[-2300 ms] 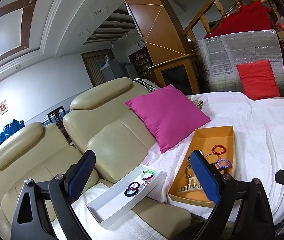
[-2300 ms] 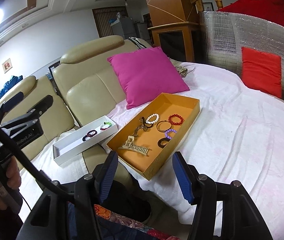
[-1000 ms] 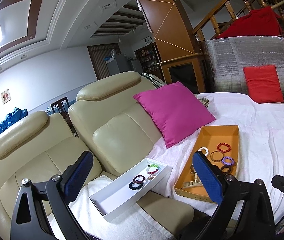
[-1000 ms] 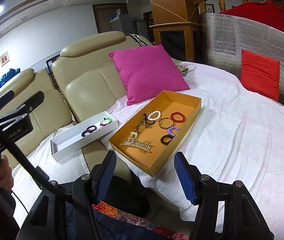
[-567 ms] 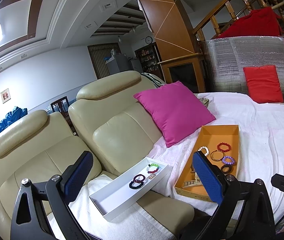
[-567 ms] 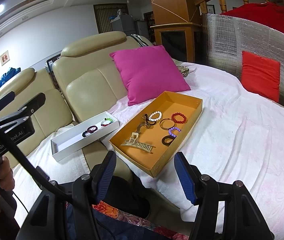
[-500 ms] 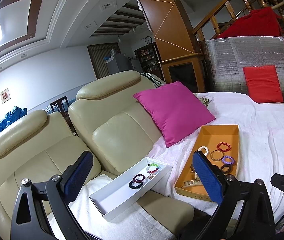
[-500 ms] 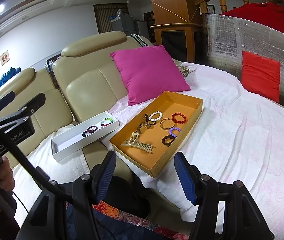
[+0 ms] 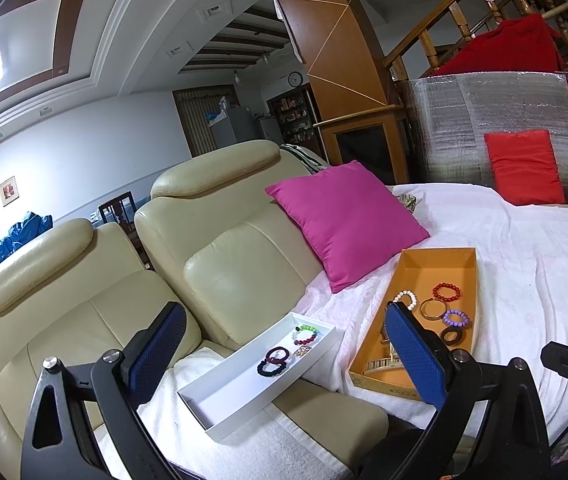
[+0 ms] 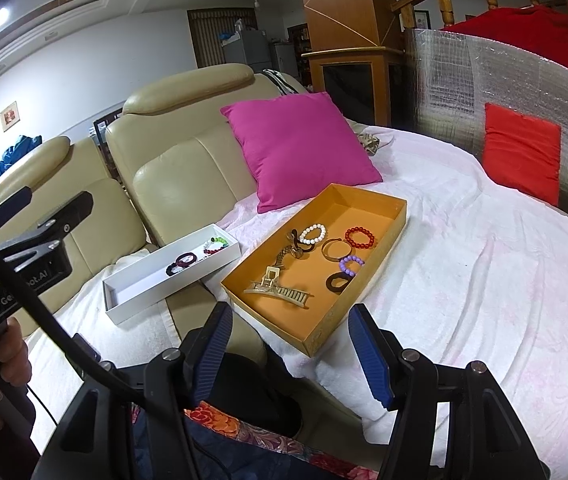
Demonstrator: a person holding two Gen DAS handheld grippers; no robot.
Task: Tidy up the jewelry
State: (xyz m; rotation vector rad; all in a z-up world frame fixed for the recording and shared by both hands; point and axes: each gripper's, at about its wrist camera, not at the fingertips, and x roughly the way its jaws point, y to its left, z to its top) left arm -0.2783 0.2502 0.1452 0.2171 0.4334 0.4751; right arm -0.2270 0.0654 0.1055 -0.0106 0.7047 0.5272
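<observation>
An orange tray (image 10: 398, 216) lies on the white-covered seat and holds a hair claw (image 10: 278, 292), white (image 10: 313, 234), red (image 10: 359, 237) and purple (image 10: 351, 265) bead bracelets, a bangle (image 10: 336, 249) and a dark ring (image 10: 339, 282). It also shows in the left wrist view (image 9: 436, 258). A white box (image 10: 128, 306) to its left holds dark hair ties (image 10: 181, 263) and a coloured bead bracelet (image 10: 216, 245); in the left wrist view the box (image 9: 220, 404) lies ahead. My left gripper (image 9: 284, 354) and right gripper (image 10: 290, 354) are open and empty, held short of both containers.
A pink cushion (image 10: 300, 148) leans on the cream sofa back (image 10: 188, 184) behind the tray. A red cushion (image 10: 522, 152) stands against a silver panel (image 10: 464, 92) at the far right. A white cloth (image 10: 484, 272) covers the seat.
Both views have shifted slightly since 2.3 s ago; over the last second almost nothing has moved. Both grippers stay open and empty.
</observation>
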